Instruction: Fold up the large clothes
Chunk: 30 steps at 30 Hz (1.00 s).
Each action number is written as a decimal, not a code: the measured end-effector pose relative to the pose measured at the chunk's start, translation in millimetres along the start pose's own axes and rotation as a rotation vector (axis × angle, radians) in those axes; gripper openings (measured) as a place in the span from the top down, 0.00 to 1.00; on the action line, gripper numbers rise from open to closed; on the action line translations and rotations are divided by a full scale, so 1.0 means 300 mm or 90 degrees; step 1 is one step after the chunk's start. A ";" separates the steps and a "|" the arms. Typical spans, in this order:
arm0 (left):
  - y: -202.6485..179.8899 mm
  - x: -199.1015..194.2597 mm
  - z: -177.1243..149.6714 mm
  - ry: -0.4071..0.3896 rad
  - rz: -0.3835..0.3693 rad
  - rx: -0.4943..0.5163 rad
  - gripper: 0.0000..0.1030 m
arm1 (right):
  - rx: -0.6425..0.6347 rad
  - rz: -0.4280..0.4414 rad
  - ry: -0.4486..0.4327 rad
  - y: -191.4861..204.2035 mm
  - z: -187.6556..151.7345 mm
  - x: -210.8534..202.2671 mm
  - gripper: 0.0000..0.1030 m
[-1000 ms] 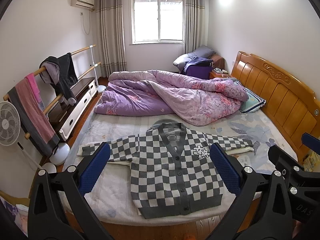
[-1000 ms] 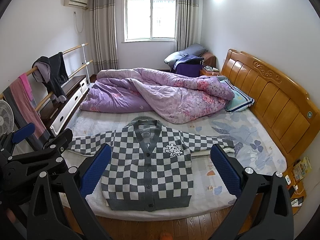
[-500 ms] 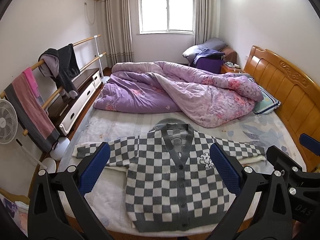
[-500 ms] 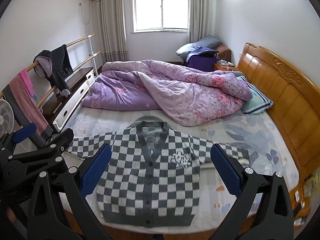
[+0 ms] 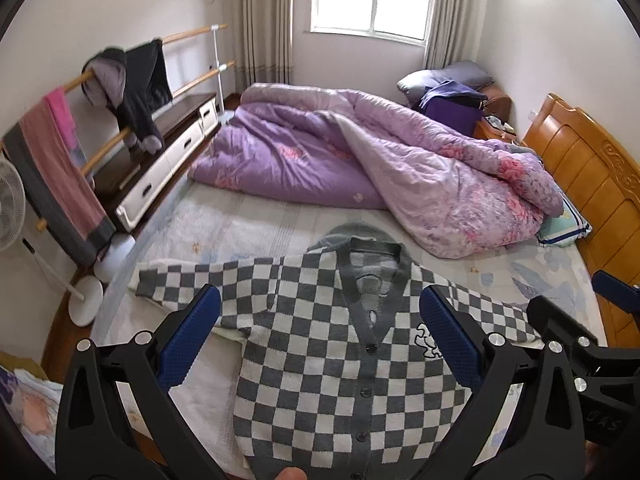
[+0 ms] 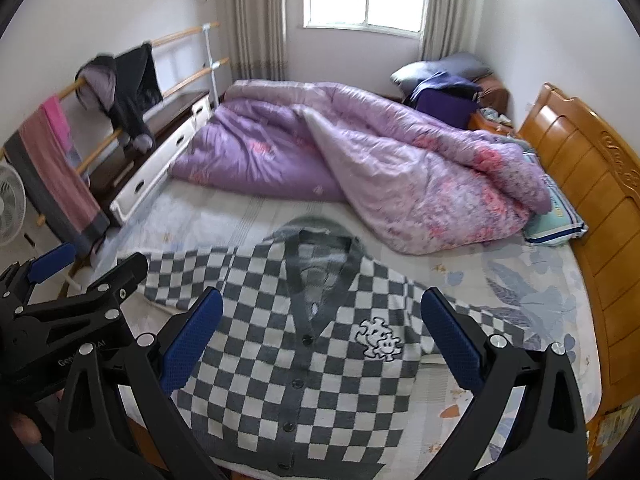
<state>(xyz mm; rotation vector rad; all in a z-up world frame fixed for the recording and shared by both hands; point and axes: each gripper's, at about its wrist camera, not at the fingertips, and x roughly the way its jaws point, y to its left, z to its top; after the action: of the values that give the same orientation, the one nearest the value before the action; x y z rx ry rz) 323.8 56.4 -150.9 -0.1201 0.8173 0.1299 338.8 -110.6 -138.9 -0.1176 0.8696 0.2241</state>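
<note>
The cardigan (image 5: 344, 364) lies flat and face-up on the bed (image 5: 240, 232), at the near edge, in front of the purple quilt (image 5: 360, 160). It is a knit in grey-and-white checks with a grey V-neck band, a grey button placket running down the centre, and a grey hem. The front is buttoned. A white puzzle-shaped patch (image 6: 378, 338) with a dark outline sits on the chest, on the headboard (image 6: 592, 184) side of the placket. Both sleeves are spread outward — one toward the headboard, the other away from it, ending in a grey cuff (image 5: 146, 282).

The left gripper (image 5: 320, 334) is above the cardigan with its jaws spread wide, holding nothing. The right gripper (image 6: 322, 332) is likewise wide apart and empty — positioned over the garment's chest area.
</note>
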 end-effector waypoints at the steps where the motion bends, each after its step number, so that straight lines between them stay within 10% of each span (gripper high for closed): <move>1: 0.037 0.033 -0.007 0.003 -0.011 -0.006 0.04 | -0.007 0.002 0.006 0.028 0.002 0.036 0.07; 7: 0.319 0.293 -0.053 0.085 -0.078 -0.084 0.04 | -0.039 -0.009 0.074 0.232 0.000 0.280 0.07; 17: 0.942 0.761 -0.154 0.179 -0.053 -0.153 0.04 | -0.038 -0.027 0.165 0.606 -0.051 0.804 0.07; 24: 1.548 1.109 -0.329 0.214 0.018 -0.393 0.04 | -0.004 -0.010 0.220 0.731 -0.121 1.101 0.08; 30: 1.876 1.294 -0.468 0.222 0.047 -0.569 0.05 | 0.044 0.024 0.288 0.767 -0.178 1.306 0.35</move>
<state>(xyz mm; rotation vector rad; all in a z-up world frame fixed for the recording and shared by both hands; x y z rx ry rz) 395.0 615.8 -562.5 -0.9754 1.0622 0.5515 487.9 159.8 -476.6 -0.0877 1.3293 0.2054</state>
